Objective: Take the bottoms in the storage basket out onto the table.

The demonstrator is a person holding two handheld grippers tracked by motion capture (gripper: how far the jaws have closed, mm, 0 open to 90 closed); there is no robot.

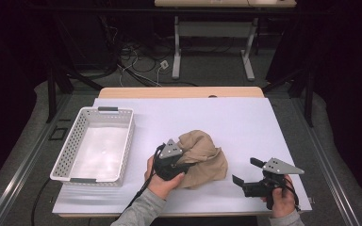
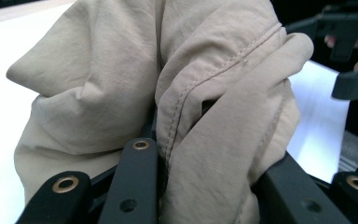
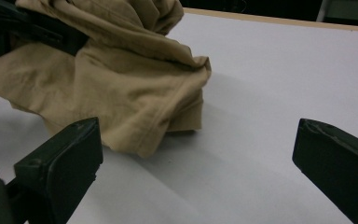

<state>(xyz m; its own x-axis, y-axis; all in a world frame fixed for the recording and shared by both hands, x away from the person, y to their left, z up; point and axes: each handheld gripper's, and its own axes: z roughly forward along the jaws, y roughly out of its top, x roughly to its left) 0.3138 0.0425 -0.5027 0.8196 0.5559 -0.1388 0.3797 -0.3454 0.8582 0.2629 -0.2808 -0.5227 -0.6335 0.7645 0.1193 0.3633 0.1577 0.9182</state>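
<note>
We hold the left gripper (image 1: pixel 181 160) clamped on a fold of the tan cloth (image 1: pixel 202 160) to bunch it, the right gripper (image 1: pixel 245 172) waiting wide open and empty beside it on the surface (image 1: pixel 245 117).

Cloth (image 1: pixel 202 157): plain tan-beige, matching stitching along seams, no print. Basket (image 1: pixel 65 155): white, walls dotted with small holes, grey handle grips. Tabletop (image 1: pixel 245 120): white sheet over light wood edge. Left gripper (image 1: pixel 181 162): black body, grey plate, brass-coloured rivets on black fingers (image 2: pixel 130 186). Right gripper (image 1: pixel 246 170): black, grey plate. Sleeves: grey.
</note>
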